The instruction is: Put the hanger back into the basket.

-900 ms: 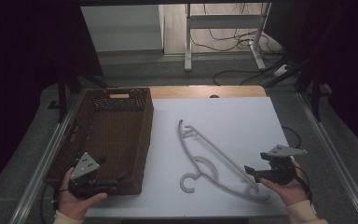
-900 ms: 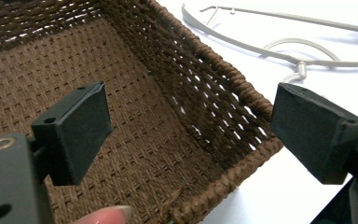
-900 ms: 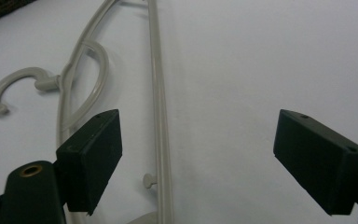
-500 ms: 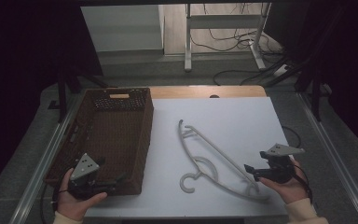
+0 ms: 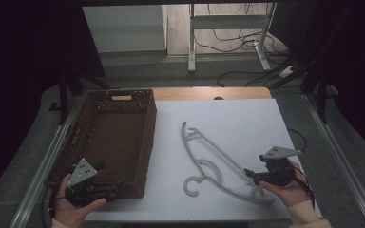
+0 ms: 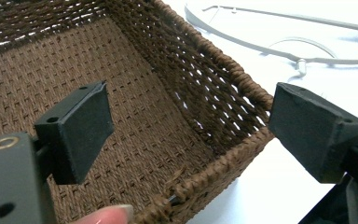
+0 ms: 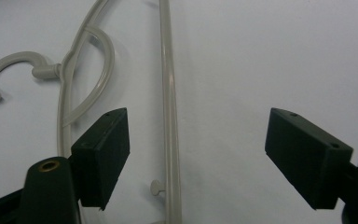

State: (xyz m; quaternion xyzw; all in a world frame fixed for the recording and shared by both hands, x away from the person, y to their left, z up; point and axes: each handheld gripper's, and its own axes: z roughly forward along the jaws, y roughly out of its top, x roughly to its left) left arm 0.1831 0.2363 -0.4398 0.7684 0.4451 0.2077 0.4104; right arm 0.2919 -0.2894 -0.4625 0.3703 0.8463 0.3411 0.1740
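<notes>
My right gripper (image 5: 251, 174), jaws apart, sits at the near end of the hanger (image 5: 218, 164), which runs far-left across the table (image 5: 247, 118); its straight bar lies between them. My left gripper (image 5: 116, 186) gapes over the basket (image 5: 119, 137).

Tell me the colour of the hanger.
Pale grey-white hanger, clearest in the right gripper view.

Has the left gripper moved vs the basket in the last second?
Yes, slightly: the left gripper has slid back along the basket's near rim toward the person, fingers open. The hanger lies where it was.
</notes>
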